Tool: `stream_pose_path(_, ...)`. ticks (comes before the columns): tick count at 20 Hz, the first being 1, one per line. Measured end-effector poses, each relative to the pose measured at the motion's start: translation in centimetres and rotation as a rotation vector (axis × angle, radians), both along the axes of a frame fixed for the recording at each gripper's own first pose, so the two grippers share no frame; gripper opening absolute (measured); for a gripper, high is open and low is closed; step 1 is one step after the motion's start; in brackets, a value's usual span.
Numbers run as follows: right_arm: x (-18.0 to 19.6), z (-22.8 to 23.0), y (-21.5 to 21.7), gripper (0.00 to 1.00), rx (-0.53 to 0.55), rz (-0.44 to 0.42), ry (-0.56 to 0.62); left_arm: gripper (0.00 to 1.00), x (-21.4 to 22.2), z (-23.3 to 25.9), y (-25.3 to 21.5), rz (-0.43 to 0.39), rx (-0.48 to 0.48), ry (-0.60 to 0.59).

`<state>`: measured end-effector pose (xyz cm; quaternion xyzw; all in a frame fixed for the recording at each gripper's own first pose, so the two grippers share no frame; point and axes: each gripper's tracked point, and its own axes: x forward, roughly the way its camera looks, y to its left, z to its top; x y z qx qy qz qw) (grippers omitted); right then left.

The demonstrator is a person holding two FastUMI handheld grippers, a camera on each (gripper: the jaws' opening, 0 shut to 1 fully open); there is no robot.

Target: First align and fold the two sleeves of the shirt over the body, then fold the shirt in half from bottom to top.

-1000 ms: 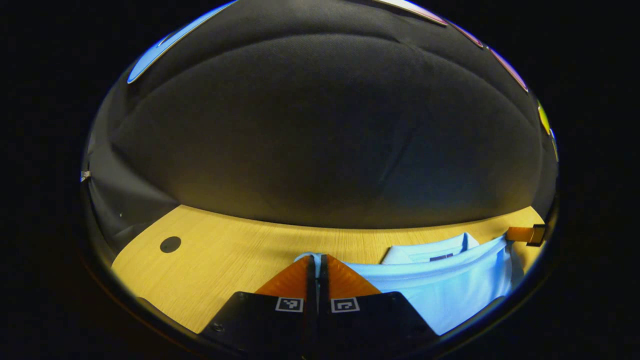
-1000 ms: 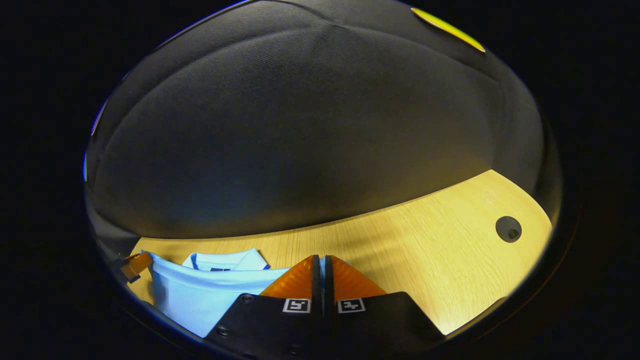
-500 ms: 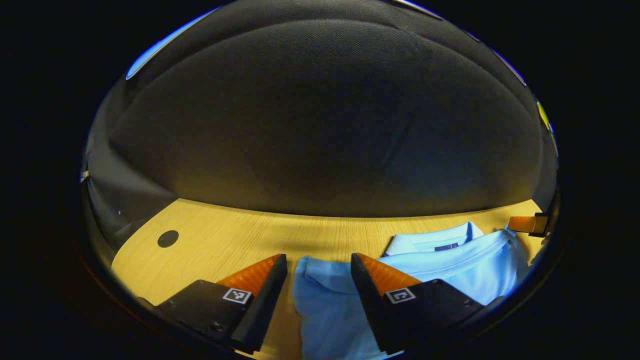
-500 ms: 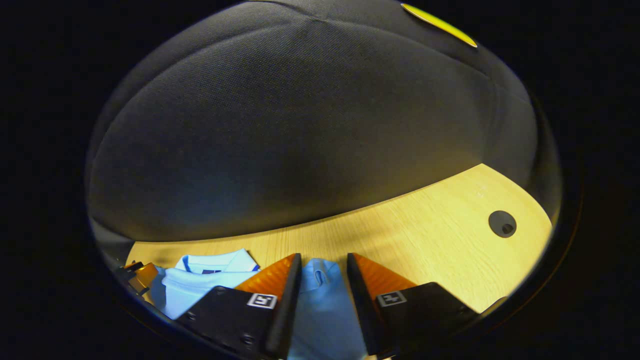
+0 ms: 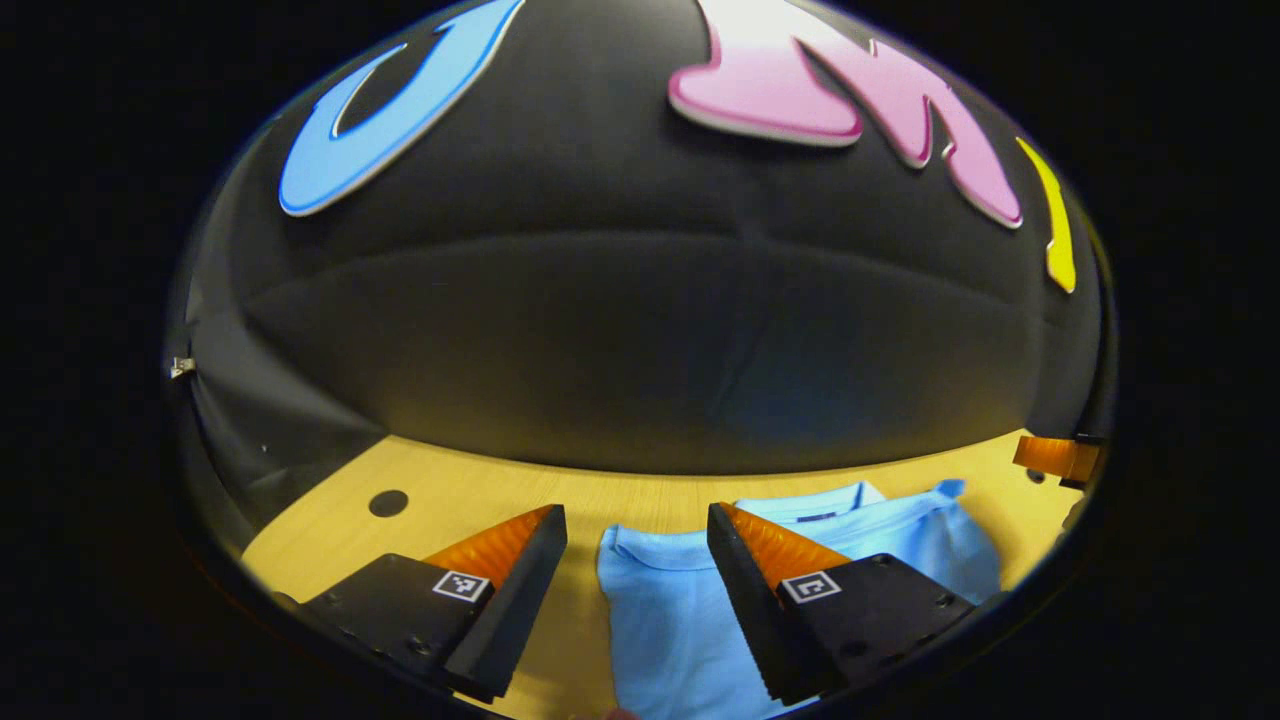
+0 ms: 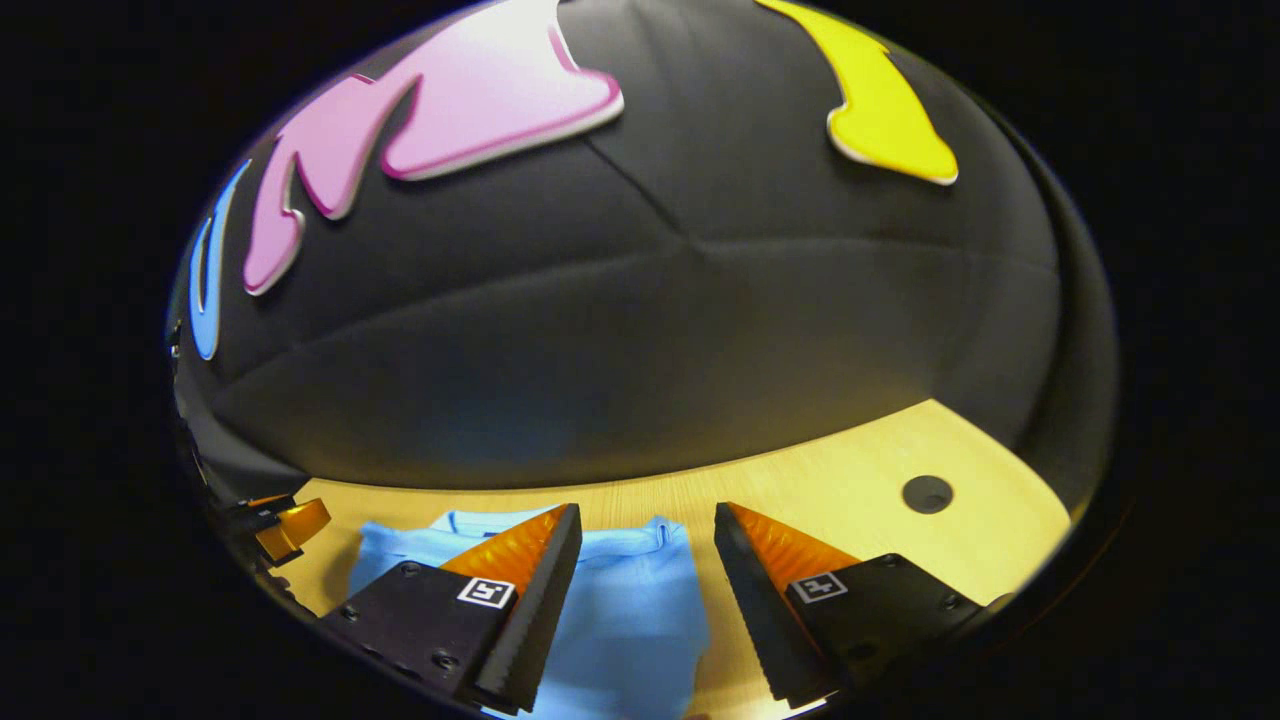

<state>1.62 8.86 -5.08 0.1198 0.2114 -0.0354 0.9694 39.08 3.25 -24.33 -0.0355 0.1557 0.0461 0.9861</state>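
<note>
Left gripper view: left gripper [image 5: 637,525] spread, empty, above folded light-blue shirt [image 5: 680,610] on wooden table [image 5: 470,490]. Right gripper [image 6: 647,525] likewise spread, empty. Judgement: fold looks complete; lift straight clear, avoid snagging top layer.

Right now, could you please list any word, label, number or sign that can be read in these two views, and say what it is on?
No readable words or numbers.
Left gripper: square black-and-white code markers on its open jaws, patterns only, no text.
Right gripper: the same kind of markers, no text.
Light blue folded shirt: a small dark tag at the collar, too small to read.
Pale wooden table: no markings.
</note>
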Motion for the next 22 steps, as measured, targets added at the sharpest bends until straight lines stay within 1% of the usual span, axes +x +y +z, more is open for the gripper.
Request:
stream_pose_path(6,-11.7,13.4,1.6,0.84,0.000,0.044,-0.147,0.91,-13.2,11.1,-2.3,-0.056,-0.021,-0.154)
stream_pose_path(10,-18.7,19.6,2.8,0.84,0.006,0.082,-0.186,0.91,-21.9,16.4,-3.6,-0.078,-0.030,-0.195)
stream_pose_path(11,-19.5,20.8,2.4,0.83,0.008,0.089,-0.204,0.91,-23.9,17.5,-3.7,-0.079,-0.033,-0.204)
stream_pose_path(13,-22.6,22.7,2.3,0.83,-0.016,0.109,-0.240,0.91,-27.6,19.4,-4.0,-0.085,-0.033,-0.219)
stream_pose_path(16,-27.1,25.9,3.7,0.84,0.018,0.141,-0.281,0.91,-32.2,21.3,-4.3,-0.092,-0.037,-0.234)
stream_pose_path(19,-30.6,27.8,5.1,0.85,0.026,0.177,-0.307,0.91,-36.2,22.5,-4.2,-0.086,-0.023,-0.240)
stream_pose_path(22,-32.8,29.8,5.6,0.93,0.003,0.197,-0.342,0.91,-39.1,23.6,-4.8,-0.110,-0.005,-0.263)
